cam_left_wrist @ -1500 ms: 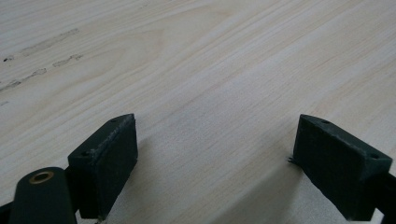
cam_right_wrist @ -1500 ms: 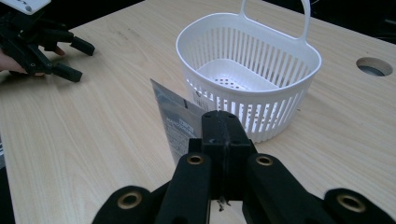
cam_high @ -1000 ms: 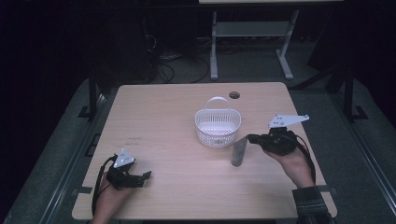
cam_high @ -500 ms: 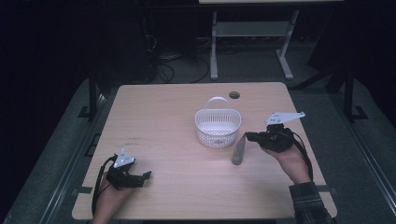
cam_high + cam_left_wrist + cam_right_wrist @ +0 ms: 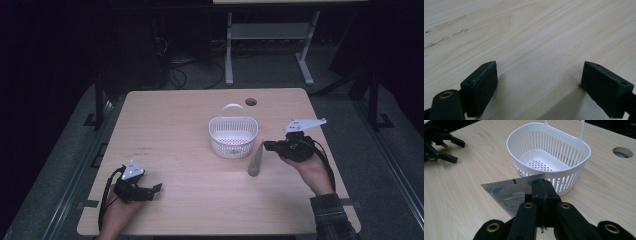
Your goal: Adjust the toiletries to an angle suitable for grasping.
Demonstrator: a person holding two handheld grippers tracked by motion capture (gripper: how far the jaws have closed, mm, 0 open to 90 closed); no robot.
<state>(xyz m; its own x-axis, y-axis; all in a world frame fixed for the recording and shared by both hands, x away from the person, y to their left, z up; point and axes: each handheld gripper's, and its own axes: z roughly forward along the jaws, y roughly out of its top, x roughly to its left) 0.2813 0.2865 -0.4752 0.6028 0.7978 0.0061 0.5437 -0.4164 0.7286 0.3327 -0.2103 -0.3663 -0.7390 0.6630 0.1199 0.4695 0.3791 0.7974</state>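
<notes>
looks like a lab / recording room: bare wood desk [image 5: 170, 120] with cable grommet hole [image 5: 251, 102], dark surroundings, loose cables on floor [image 5: 187, 70], white metal stand frame [image 5: 267, 45] behind

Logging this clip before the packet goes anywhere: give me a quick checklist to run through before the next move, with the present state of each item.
1. Right gripper shut on the silver packet: ok, jaws closed on its top edge.
2. Packet lifted off the table: cannot tell; in the high view its lower end sits at or just above the wood.
3. White basket empty and upright: ok, nothing inside, handle at the far side.
4. Path from packet to basket free: ok, the basket stands right beside the packet.
5. Left gripper out of the way: ok, open, resting low at the near left of the table.
</notes>
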